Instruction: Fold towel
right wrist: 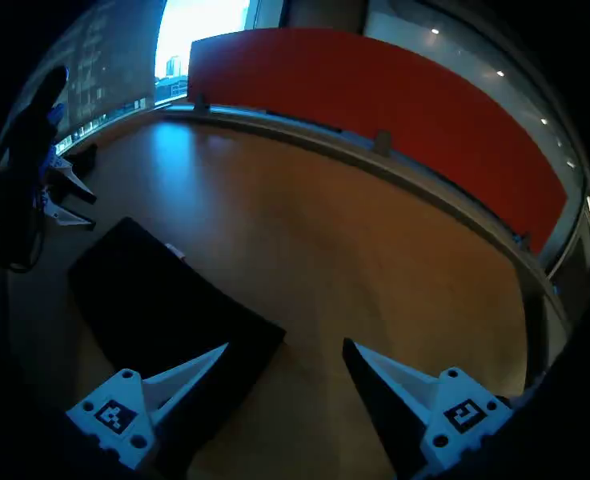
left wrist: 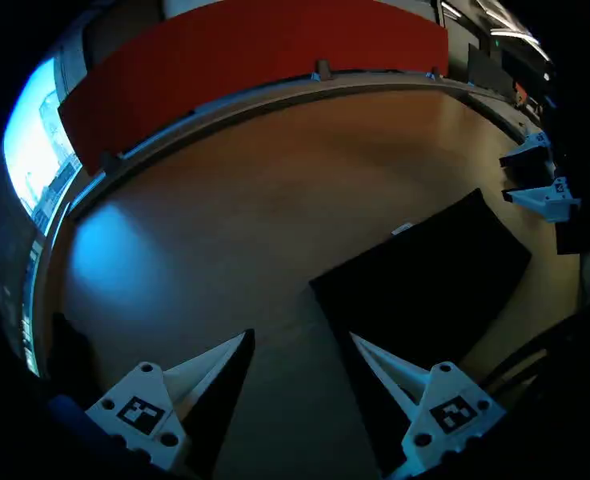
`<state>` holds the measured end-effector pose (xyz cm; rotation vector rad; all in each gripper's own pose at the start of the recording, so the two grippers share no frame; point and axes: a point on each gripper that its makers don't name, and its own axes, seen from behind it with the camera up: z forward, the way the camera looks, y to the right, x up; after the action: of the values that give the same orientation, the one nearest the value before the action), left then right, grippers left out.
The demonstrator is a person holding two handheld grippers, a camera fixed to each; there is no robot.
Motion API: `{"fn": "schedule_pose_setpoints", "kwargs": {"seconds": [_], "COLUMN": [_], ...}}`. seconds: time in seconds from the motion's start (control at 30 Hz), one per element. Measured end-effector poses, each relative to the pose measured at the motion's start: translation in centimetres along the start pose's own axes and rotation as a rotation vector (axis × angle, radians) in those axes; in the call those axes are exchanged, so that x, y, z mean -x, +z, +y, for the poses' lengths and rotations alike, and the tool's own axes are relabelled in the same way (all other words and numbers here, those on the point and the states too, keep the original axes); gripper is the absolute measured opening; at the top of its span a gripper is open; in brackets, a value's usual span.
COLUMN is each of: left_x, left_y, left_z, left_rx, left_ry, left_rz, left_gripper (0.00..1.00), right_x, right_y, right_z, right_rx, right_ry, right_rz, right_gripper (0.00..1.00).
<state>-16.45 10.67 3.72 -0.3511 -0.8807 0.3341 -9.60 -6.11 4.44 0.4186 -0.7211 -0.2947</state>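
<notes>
A dark towel (left wrist: 431, 276) lies flat on the wooden table, folded into a rectangle, with a small white tag at its far edge. My left gripper (left wrist: 303, 352) hovers open over the towel's near left corner, nothing between its fingers. In the right gripper view the same towel (right wrist: 162, 300) lies at lower left. My right gripper (right wrist: 286, 356) is open above the towel's near right corner and holds nothing. The right gripper (left wrist: 539, 180) also appears far off at the right edge of the left gripper view, and the left gripper (right wrist: 66, 200) at the left edge of the right gripper view.
The wooden table (left wrist: 295, 184) stretches away beyond the towel. A red partition panel (left wrist: 246, 56) stands along the table's far edge, also seen as the red panel (right wrist: 391, 96). A bright window (left wrist: 34, 152) lies to the side. A person's dark arm (right wrist: 22, 168) holds the far gripper.
</notes>
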Motion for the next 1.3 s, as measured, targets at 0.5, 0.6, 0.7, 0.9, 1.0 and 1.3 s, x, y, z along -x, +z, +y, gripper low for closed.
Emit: {"fn": "schedule_pose_setpoints", "kwargs": {"seconds": [0.5, 0.6, 0.7, 0.9, 1.0, 1.3], "left_x": [2.3, 3.2, 4.1, 5.6, 6.0, 6.3], "left_y": [-2.3, -2.9, -3.5, -4.4, -4.6, -5.4], "left_z": [1.2, 1.7, 2.2, 3.1, 3.2, 2.8], "left_rx": [0.016, 0.02, 0.025, 0.033, 0.032, 0.017], "left_ry": [-0.044, -0.058, -0.074, -0.101, -0.103, -0.119], "left_rz": [0.001, -0.001, -0.005, -0.012, -0.014, -0.008], "left_gripper": [0.76, 0.76, 0.76, 0.76, 0.76, 0.76], "right_x": [2.2, 2.7, 3.1, 3.8, 4.1, 4.0], "right_y": [-2.9, -3.5, -4.2, -5.2, -5.4, -5.5], "right_z": [-2.2, -2.8, -3.2, -3.8, -3.9, -4.5], "right_rx": [-0.021, -0.026, -0.025, -0.025, -0.027, -0.049], "right_ry": [0.015, 0.031, 0.049, 0.073, 0.077, 0.061], "right_rz": [-0.004, -0.002, 0.0, 0.005, 0.001, 0.007], "right_gripper": [1.0, 1.0, 1.0, 1.0, 1.0, 1.0]}}
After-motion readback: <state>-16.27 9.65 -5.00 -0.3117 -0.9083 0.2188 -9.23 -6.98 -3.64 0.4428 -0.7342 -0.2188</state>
